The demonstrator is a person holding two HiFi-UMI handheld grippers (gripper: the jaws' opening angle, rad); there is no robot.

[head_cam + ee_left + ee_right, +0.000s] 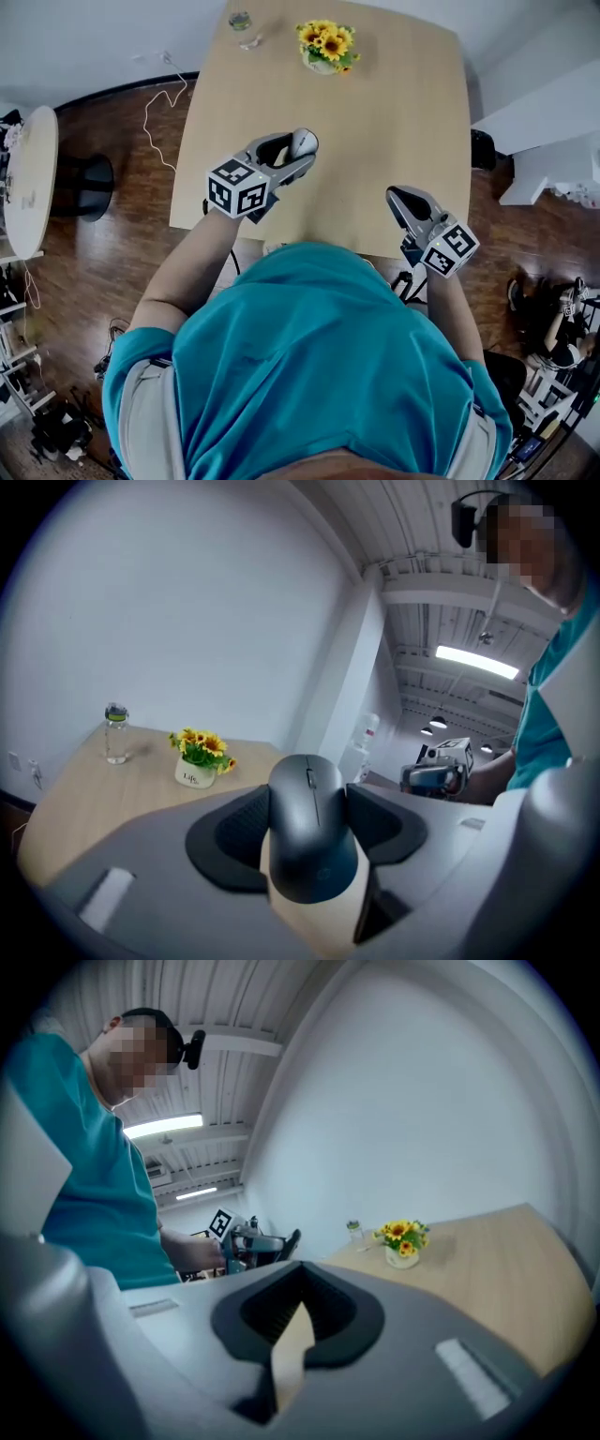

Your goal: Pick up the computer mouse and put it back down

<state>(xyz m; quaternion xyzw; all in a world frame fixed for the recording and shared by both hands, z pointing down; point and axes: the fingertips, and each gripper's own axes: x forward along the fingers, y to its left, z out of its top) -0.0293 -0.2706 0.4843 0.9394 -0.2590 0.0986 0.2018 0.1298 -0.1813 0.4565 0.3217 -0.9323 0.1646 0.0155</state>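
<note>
Dark grey smooth plastic computer mouse (312, 827) pinched across flanks in left tongs (298, 155), pads pressing both sides, held in air above pale wooden counter (394, 112). Likely light, rigid, slick-shelled: grip at widest part, moderate squeeze. Right tongs (397, 196) closed, empty.

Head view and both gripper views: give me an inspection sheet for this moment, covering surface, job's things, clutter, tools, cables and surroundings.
Surface: light wooden table.
Job's things: computer mouse, held above the table between the left tool's pads.
Clutter: pot of yellow flowers and small bottle near the far edge.
Tools: left tool shut on the mouse; right tool shut, empty.
Cables: white cable on the floor, left of the table.
Surroundings: wooden floor; round white table at left.
</note>
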